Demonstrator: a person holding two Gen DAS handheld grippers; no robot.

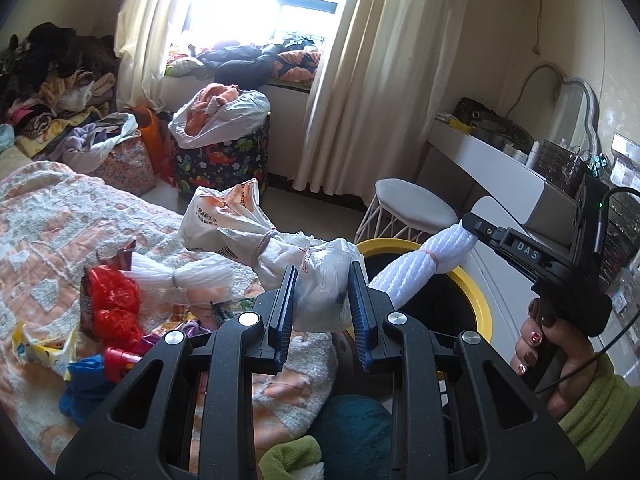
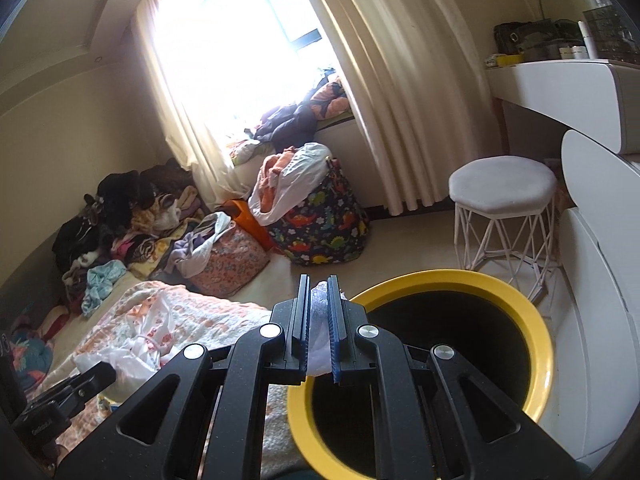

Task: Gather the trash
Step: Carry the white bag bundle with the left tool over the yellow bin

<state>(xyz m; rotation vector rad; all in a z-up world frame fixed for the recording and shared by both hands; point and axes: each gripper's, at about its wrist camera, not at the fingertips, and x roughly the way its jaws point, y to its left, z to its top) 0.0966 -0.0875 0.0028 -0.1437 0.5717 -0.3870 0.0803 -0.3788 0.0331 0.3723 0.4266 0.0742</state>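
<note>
Left tongs point(image 1: 322, 280): clenched on a tied white plastic bag point(image 1: 320, 276), held over the bed's point(image 1: 60, 216) edge beside the bin. Right tongs point(image 2: 319, 292): clamped on a white foam sleeve point(image 1: 416, 264), above the yellow-rimmed bin point(image 2: 536, 340). Wrappers point(image 1: 112, 308): loose on the bed.

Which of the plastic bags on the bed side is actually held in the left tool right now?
The white printed bag, tied with a band: its bottom end sits between the left tool. The red bag and the blue one lie loose on the bedspread.
</note>
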